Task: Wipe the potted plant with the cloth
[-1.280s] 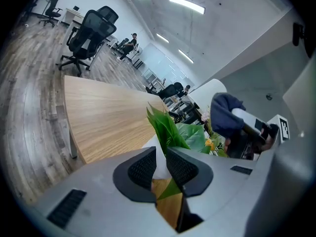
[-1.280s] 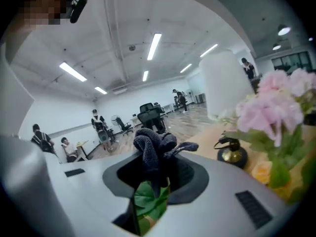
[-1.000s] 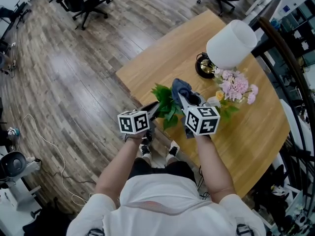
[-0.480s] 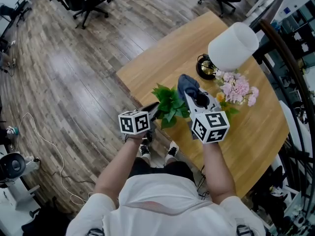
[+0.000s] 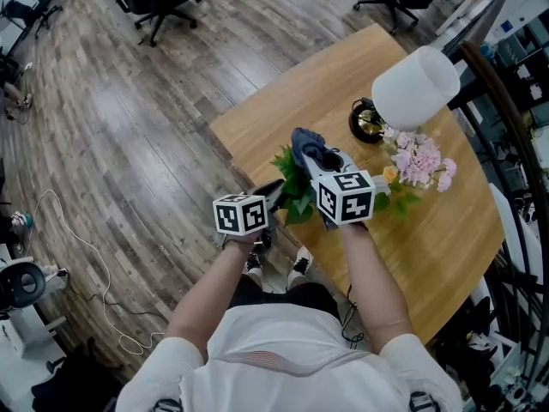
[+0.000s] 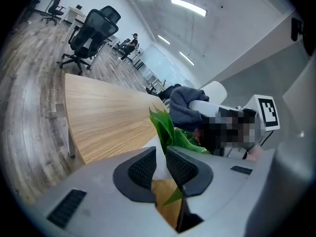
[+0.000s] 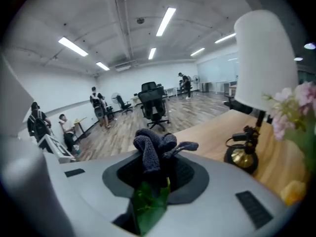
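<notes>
The potted plant [image 5: 296, 187] stood at the bench [image 5: 300, 93] edge nearest the operator, toward the left corner. The left tongs [image 6: 159, 163] remained at the plant's near side, as half a second before. They were closed to a narrow gap, with the white pot rim and one leaf in that gap, which steadied the plant.

The right tongs [image 7: 157, 174] were clamped on the dark blue cloth [image 5: 307, 142]. A green leaf [image 7: 147, 206] lay in the same jaw gap, just under the cloth.

Change noted: half a second earlier the right tongs and cloth had stood further toward the bench's right edge, close to the flowers [image 5: 419, 157]. They had since swung back over the foliage, toward the left corner and away from the lamp [image 5: 414, 80]. The cloth now sat on top of the leaves.

Assessment: this sideways return read as one wiping stroke along a leaf. Wiping was therefore under way. Most of the foliage probably still awaited its pass.
</notes>
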A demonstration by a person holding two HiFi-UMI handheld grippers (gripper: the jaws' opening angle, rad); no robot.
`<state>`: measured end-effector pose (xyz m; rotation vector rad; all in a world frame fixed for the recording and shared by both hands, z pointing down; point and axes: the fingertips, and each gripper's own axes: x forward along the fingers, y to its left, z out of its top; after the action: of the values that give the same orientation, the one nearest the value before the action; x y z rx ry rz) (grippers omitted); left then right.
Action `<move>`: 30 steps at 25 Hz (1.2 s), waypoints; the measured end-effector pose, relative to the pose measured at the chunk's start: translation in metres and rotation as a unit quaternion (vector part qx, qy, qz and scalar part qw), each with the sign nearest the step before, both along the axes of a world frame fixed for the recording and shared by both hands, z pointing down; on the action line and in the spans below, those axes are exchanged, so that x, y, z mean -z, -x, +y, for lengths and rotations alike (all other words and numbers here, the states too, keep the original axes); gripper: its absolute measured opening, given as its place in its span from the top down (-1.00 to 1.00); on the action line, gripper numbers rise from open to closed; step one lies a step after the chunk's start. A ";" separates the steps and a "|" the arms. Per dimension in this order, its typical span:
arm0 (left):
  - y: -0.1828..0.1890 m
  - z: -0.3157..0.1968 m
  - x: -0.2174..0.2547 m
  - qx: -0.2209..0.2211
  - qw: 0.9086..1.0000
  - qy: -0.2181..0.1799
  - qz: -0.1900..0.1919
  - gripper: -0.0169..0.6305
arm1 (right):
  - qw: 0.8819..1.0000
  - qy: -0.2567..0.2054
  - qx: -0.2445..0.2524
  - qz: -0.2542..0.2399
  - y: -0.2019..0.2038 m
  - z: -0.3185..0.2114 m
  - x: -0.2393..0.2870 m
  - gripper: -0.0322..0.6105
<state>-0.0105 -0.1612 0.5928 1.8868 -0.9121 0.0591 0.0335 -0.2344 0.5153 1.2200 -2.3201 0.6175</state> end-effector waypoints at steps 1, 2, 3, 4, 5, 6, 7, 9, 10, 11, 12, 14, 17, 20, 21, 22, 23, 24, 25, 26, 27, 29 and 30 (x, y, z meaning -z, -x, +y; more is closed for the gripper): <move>0.000 0.000 0.000 0.001 1.000 0.000 0.000 0.74 | 1.000 -0.009 -0.023 0.010 -0.014 -0.005 0.001 0.40; 0.000 0.000 -0.001 0.001 1.000 0.000 0.000 0.74 | 0.999 -0.015 -0.043 0.017 -0.027 -0.009 0.002 0.40; 0.000 0.000 -0.001 0.001 1.000 0.000 0.000 0.74 | 0.998 -0.020 -0.059 0.020 -0.038 -0.011 0.004 0.40; 0.000 0.000 0.000 0.000 1.000 0.000 -0.001 0.74 | 0.997 -0.024 -0.070 0.019 -0.048 -0.010 0.007 0.40; 0.001 -0.001 0.001 0.000 1.000 -0.003 -0.003 0.74 | 0.996 -0.029 -0.078 0.015 -0.055 -0.008 0.011 0.40; 0.002 -0.001 0.003 0.002 1.000 -0.007 -0.006 0.74 | 0.996 -0.035 -0.082 0.010 -0.059 -0.004 0.016 0.40; 0.004 -0.002 0.005 0.006 1.000 -0.013 -0.009 0.74 | 0.996 -0.042 -0.082 0.003 -0.062 0.000 0.022 0.40; 0.010 -0.006 0.014 0.015 0.999 -0.029 -0.012 0.74 | 0.995 -0.057 -0.078 -0.010 -0.064 0.011 0.036 0.40; 0.013 -0.008 0.019 0.017 0.999 -0.037 -0.016 0.74 | 0.995 -0.066 -0.076 -0.015 -0.064 0.016 0.043 0.40; 0.018 -0.010 0.024 0.019 0.998 -0.046 -0.024 0.74 | 0.994 -0.075 -0.074 -0.018 -0.065 0.021 0.050 0.40; 0.024 -0.012 0.029 0.022 0.997 -0.057 -0.036 0.74 | 0.994 -0.084 -0.073 -0.020 -0.066 0.027 0.057 0.40; 0.037 -0.014 0.045 0.030 0.994 -0.086 -0.068 0.74 | 0.992 -0.100 -0.074 -0.028 -0.071 0.036 0.073 0.40; 0.056 -0.015 0.086 0.044 0.981 -0.148 -0.117 0.74 | 0.988 -0.123 -0.079 -0.044 -0.079 0.051 0.101 0.40; 0.067 -0.010 0.139 0.059 0.965 -0.213 -0.143 0.74 | 0.984 -0.151 -0.083 -0.052 -0.085 0.068 0.129 0.40; 0.068 -0.007 0.156 0.063 0.960 -0.231 -0.144 0.75 | 0.982 -0.160 -0.085 -0.054 -0.087 0.074 0.139 0.40; 0.068 -0.004 0.174 0.068 0.955 -0.249 -0.144 0.75 | 0.980 -0.170 -0.087 -0.056 -0.091 0.080 0.149 0.40; 0.068 -0.001 0.192 0.072 0.950 -0.267 -0.144 0.75 | 0.978 -0.180 -0.090 -0.057 -0.094 0.084 0.159 0.40; 0.068 0.002 0.209 0.076 0.945 -0.284 -0.145 0.77 | 0.975 -0.191 -0.093 -0.058 -0.098 0.088 0.169 0.40; 0.068 0.004 0.225 0.080 0.939 -0.300 -0.147 0.78 | 0.973 -0.201 -0.097 -0.060 -0.102 0.091 0.178 0.40; 0.068 0.007 0.239 0.083 0.935 -0.313 -0.147 0.80 | 0.971 -0.210 -0.100 -0.061 -0.106 0.094 0.186 0.40; 0.068 0.011 0.251 0.085 0.931 -0.323 -0.147 0.82 | 0.969 -0.217 -0.104 -0.063 -0.109 0.097 0.193 0.40; 0.067 0.018 0.271 0.087 0.926 -0.339 -0.144 0.83 | 0.964 -0.231 -0.110 -0.066 -0.115 0.104 0.209 0.40; 0.067 0.022 0.278 0.088 0.923 -0.345 -0.144 0.84 | 0.962 -0.238 -0.113 -0.067 -0.117 0.108 0.216 0.41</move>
<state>-0.0776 -0.1393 0.3148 2.4729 -1.4354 -0.1126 0.1507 -0.1263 0.2989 1.7231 -2.5524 0.2170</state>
